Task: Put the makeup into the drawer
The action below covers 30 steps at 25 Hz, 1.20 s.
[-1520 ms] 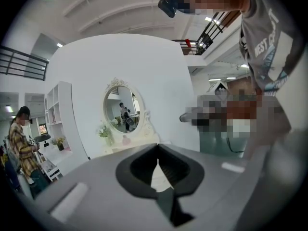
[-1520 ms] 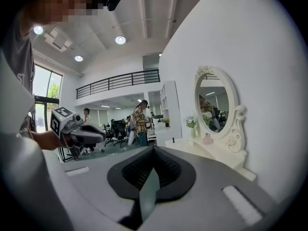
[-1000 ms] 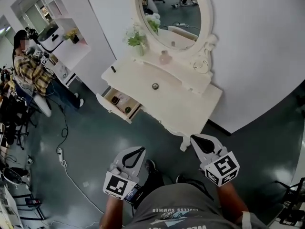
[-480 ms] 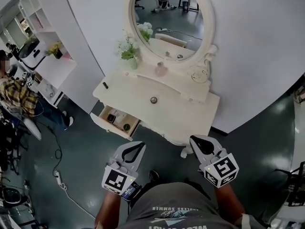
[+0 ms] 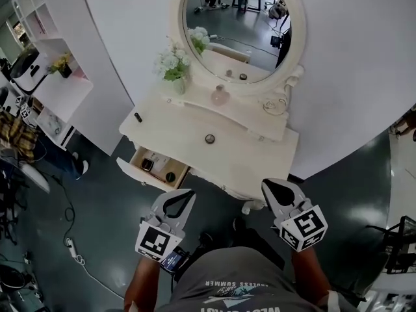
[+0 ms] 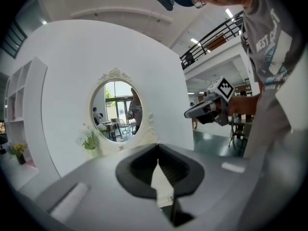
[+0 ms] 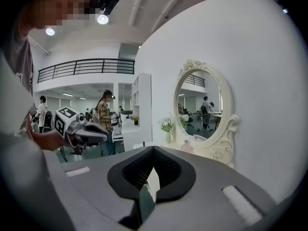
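Observation:
A cream dressing table (image 5: 247,164) with an oval mirror (image 5: 237,31) stands ahead of me against the white wall. Its left drawer (image 5: 133,172) is pulled open, with two small dark items inside. On the tabletop lie a small black tube (image 5: 138,117) at the left edge and a round compact (image 5: 210,138) in the middle. A pink bottle (image 5: 220,96) and a vase of flowers (image 5: 170,67) stand by the mirror. My left gripper (image 5: 185,194) is shut and empty, just in front of the drawer. My right gripper (image 5: 270,184) is shut and empty by the table's front right.
A white shelf unit (image 5: 55,83) stands at the left, with a person in a plaid shirt (image 5: 16,135) beyond it. A cable and power strip (image 5: 68,242) lie on the dark floor. A black wire rack (image 5: 400,246) is at the far right.
I have walked closer to the dressing table, which now sits lower and nearer in the head view. Both grippers stayed shut and empty.

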{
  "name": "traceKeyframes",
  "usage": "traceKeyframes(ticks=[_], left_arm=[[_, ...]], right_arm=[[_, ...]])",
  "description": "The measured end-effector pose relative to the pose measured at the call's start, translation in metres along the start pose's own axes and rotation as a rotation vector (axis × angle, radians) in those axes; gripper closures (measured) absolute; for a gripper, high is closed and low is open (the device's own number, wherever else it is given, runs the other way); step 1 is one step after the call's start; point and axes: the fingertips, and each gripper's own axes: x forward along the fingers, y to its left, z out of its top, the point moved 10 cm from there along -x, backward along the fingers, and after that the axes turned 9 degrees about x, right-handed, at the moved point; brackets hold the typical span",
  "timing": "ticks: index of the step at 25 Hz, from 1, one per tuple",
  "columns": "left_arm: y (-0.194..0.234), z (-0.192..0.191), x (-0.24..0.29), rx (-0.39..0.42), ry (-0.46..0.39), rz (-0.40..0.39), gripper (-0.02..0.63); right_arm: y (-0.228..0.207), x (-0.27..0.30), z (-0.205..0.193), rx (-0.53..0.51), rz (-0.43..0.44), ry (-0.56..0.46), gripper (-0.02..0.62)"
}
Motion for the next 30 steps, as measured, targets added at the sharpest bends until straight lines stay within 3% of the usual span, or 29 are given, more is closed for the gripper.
traceKeyframes(ticks=[11, 19, 30], left_arm=[[0.032, -0.01, 0.033, 0.012, 0.084, 0.071, 0.604], [0.053, -0.017, 0.086, -0.018, 0.135, 0.078, 0.604], [0.076, -0.064, 0.158, -0.076, 0.24, 0.039, 0.604]], right_arm=[[-0.047, 0.061, 0.014, 0.008, 0.087, 0.0, 0.594], [-0.089, 0.103, 0.023, 0.011, 0.133, 0.035, 0.594], [-0.134, 0.149, -0.007, 0.066, 0.161, 0.148, 0.594]])
